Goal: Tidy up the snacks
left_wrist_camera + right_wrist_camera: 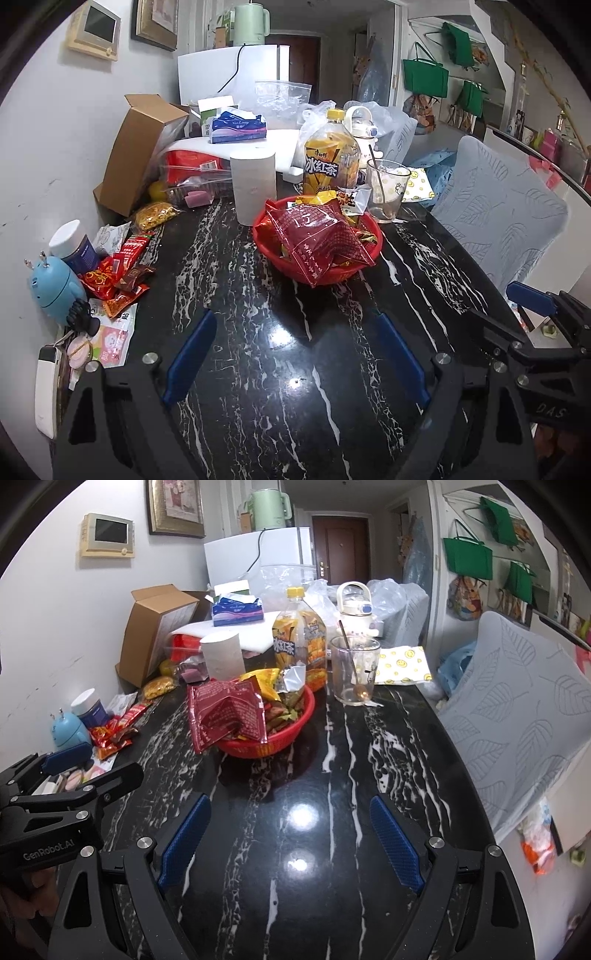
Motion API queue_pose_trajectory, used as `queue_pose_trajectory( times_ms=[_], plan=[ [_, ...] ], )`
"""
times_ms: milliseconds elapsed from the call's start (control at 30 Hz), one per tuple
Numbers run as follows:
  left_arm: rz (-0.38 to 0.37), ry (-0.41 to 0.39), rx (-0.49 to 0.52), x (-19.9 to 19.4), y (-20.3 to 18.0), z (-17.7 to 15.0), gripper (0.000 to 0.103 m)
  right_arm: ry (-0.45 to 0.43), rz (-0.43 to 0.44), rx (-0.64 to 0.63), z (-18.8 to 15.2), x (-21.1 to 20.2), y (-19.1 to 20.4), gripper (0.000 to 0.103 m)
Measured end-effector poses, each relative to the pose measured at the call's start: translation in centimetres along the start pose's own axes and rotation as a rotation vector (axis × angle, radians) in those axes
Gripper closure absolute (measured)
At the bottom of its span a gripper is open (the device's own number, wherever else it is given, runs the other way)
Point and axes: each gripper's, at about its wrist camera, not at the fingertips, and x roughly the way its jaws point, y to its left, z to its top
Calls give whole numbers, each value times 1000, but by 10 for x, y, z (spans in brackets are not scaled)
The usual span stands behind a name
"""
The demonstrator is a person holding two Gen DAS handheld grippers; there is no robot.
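Both the left tongs [295,354] and right tongs [288,838] hang released, nothing between them, over the near black marble bench [280,406]. Further off, a round red plastic basket [373,254] holds heaped snack packets [317,236]; loose red snack packets [118,269] lie at the left edge.

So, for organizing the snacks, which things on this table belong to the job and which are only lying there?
Part of the job:
- round red plastic basket of snack packets
- large dark red foil packet on top
- loose red and orange snack packets by the wall

Just lying about:
- white paper roll
- yellow-capped tea bottle
- clear glass mug
- blue tissue pack
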Motion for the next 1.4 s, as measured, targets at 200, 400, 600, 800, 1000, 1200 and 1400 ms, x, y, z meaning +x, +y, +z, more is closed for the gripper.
queue_pose_trajectory(
  times_ms=[200, 400, 600, 800, 1000, 1200, 1400],
  plan=[
    [0, 9, -3, 3, -2, 0, 14, 8, 6, 0, -1, 3, -1, 14],
    [-5, 11, -1, 4, -3, -1, 14, 6, 5, 3, -1, 3, -3, 14],
    [-6, 19, 1, 6, -3, -1, 14, 11, 3, -3, -2, 5, -4, 14],
    [-5, 20, 7, 7, -5, -1, 14, 22, 1, 1, -2, 8, -7, 14],
    [-3, 25, 3, 9, -3, -1, 14, 22, -2, -2, -2, 9, -6, 14],
    [6, 34, 4, 10, -3, -2, 14, 28, 1, -4, -3, 10, -6, 14],
    [6, 40, 11, 11, -3, -3, 14, 36, 0, -1, -5, 12, -6, 14]
  ],
)
